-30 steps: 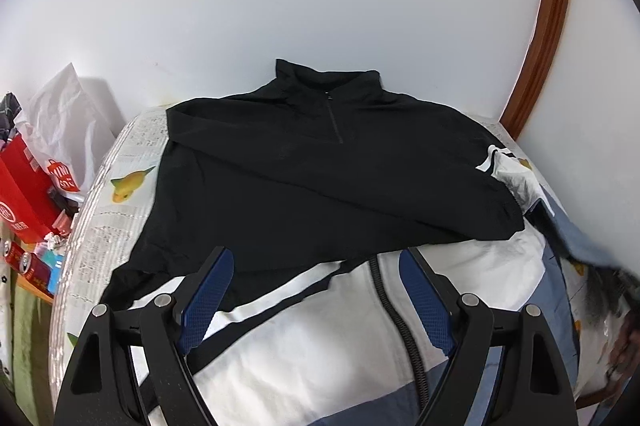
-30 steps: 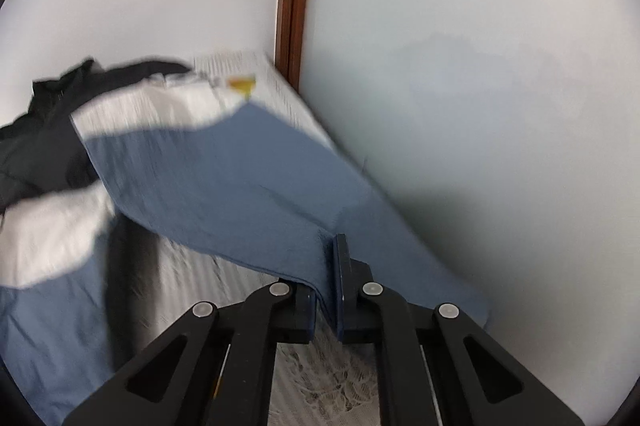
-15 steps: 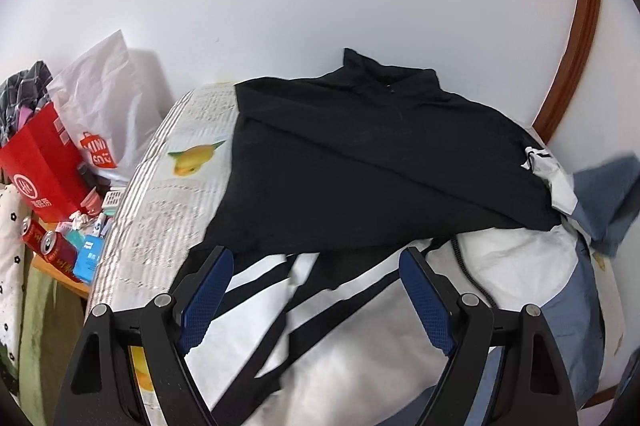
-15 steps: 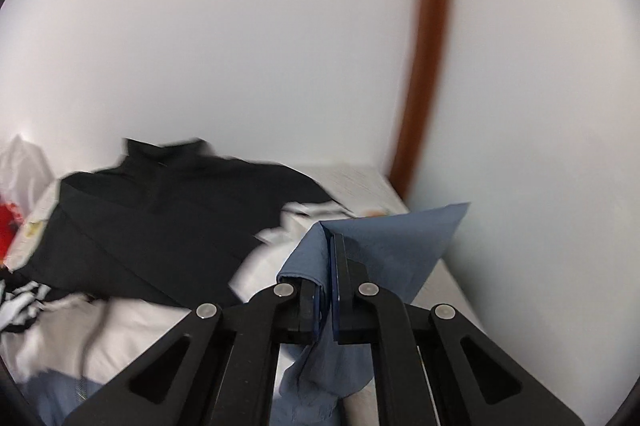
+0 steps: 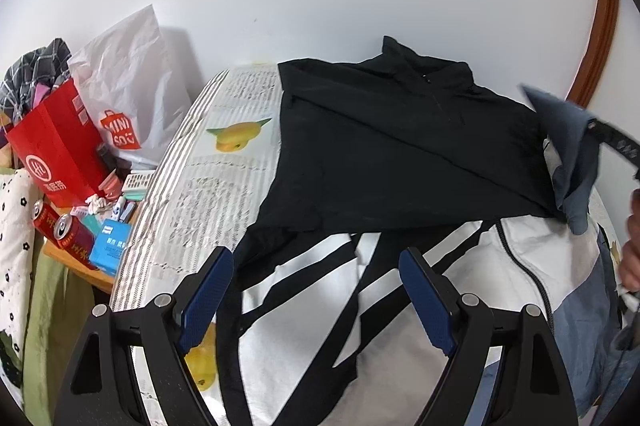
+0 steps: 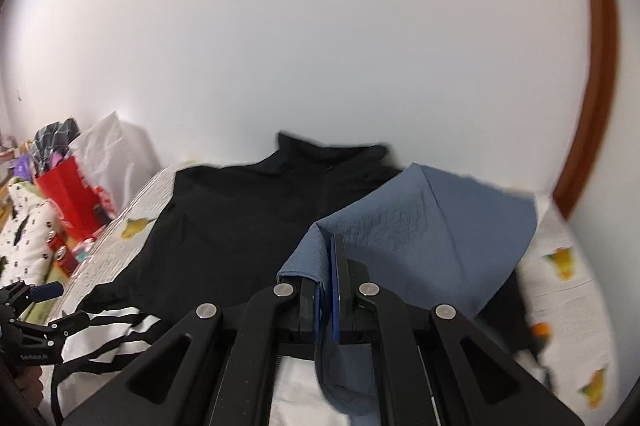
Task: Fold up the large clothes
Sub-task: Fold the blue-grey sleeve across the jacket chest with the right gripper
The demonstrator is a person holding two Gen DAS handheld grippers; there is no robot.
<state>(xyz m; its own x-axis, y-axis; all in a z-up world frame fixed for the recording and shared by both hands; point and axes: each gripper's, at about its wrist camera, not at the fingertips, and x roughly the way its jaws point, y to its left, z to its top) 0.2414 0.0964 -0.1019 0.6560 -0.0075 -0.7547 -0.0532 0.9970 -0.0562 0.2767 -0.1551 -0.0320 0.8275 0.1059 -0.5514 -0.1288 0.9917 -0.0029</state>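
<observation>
A white, blue and black-striped zip jacket (image 5: 400, 326) lies on the bed, near me. A black zip-neck pullover (image 5: 392, 154) lies flat behind it, partly over it, and also shows in the right wrist view (image 6: 240, 210). My left gripper (image 5: 316, 290) is open and empty, hovering above the jacket's striped left part. My right gripper (image 6: 326, 266) is shut on the jacket's blue sleeve (image 6: 432, 226) and holds it raised above the pullover's right side; the sleeve shows at the right of the left wrist view (image 5: 568, 154).
The bed has a printed white sheet (image 5: 216, 162) with yellow fruit pictures. A side table at the left holds a red bag (image 5: 52, 142), a white shopping bag (image 5: 132, 82), cans (image 5: 64, 230) and small boxes. A white wall and a brown door frame (image 5: 600, 26) stand behind.
My right gripper has lifted the blue sleeve and swung it left, over the bed and the black pullover. My left gripper has shifted left over the jacket's striped part and stays open.
</observation>
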